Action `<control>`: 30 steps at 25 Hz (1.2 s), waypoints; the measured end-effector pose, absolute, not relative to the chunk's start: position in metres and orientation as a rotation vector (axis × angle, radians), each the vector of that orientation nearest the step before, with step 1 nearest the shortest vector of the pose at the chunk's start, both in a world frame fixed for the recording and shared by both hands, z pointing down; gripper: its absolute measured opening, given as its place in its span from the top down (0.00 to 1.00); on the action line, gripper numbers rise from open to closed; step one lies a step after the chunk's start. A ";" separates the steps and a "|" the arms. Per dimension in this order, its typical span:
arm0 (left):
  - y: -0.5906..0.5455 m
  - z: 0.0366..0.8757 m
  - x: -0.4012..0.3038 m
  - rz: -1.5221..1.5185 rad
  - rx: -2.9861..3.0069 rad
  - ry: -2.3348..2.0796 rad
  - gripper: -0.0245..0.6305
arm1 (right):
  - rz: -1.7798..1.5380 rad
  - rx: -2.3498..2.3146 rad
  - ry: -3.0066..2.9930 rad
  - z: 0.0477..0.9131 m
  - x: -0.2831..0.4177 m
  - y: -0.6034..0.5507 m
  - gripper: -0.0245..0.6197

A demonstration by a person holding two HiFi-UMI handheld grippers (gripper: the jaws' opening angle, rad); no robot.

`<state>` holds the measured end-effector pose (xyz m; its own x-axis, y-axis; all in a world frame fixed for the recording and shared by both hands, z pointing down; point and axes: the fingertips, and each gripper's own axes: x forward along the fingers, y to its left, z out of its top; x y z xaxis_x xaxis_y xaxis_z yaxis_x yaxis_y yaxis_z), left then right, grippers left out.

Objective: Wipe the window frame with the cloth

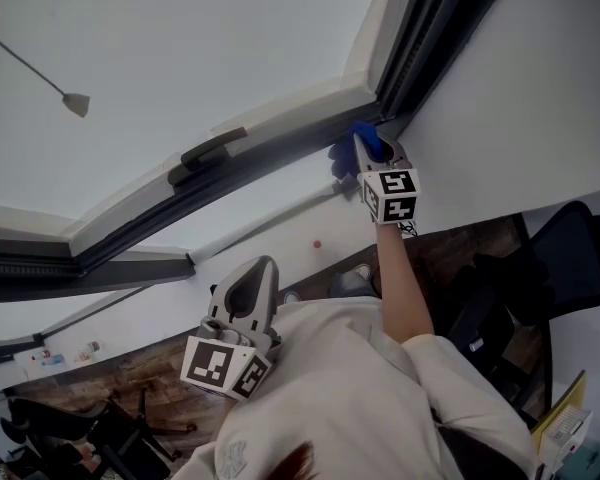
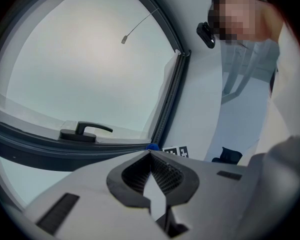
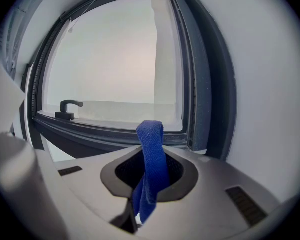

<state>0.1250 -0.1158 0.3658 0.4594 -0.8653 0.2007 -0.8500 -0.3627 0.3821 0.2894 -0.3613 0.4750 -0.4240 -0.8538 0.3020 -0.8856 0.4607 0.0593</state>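
Bright glass [image 1: 180, 28] fills the far side. My right gripper [image 1: 368, 151] squeezes the blue cloth [image 1: 340, 156] up at the far right corner of the dark frame [image 1: 265, 163]. My left gripper [image 1: 248, 290] hangs near me, pinched closed on nothing.

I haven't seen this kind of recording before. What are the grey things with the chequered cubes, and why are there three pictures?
There is no robot here. A person holds a two-jaw gripper in each hand. The head view comes from a camera on the person's head. The other two cameras ride on the grippers and look along their jaws. The right gripper is shut on a blue cloth, up at the corner of the dark window frame. The left gripper is shut and empty, near the body. The marker cubes are parts of the grippers.
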 end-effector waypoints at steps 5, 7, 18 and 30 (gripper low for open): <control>-0.118 0.367 0.125 -0.048 2.278 -1.438 0.95 | 0.165 1.516 -2.408 0.476 0.298 -0.366 0.88; -0.119 0.368 0.126 -0.047 2.278 -1.438 0.95 | 0.167 1.525 -2.405 0.476 0.301 -0.367 0.88; -0.125 0.368 0.127 -0.050 2.266 -1.458 0.95 | 0.157 1.574 -2.375 0.476 0.318 -0.375 0.88; -0.130 0.368 0.140 -0.060 2.259 -1.483 0.95 | 0.137 1.518 -2.431 0.477 0.325 -0.377 0.89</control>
<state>0.1399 -0.1303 0.3675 0.4258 -0.8830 0.1976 -0.8640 -0.3319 0.3785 0.3250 -0.3772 0.4766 -0.4140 -0.8670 0.2774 -0.8927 0.4463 0.0627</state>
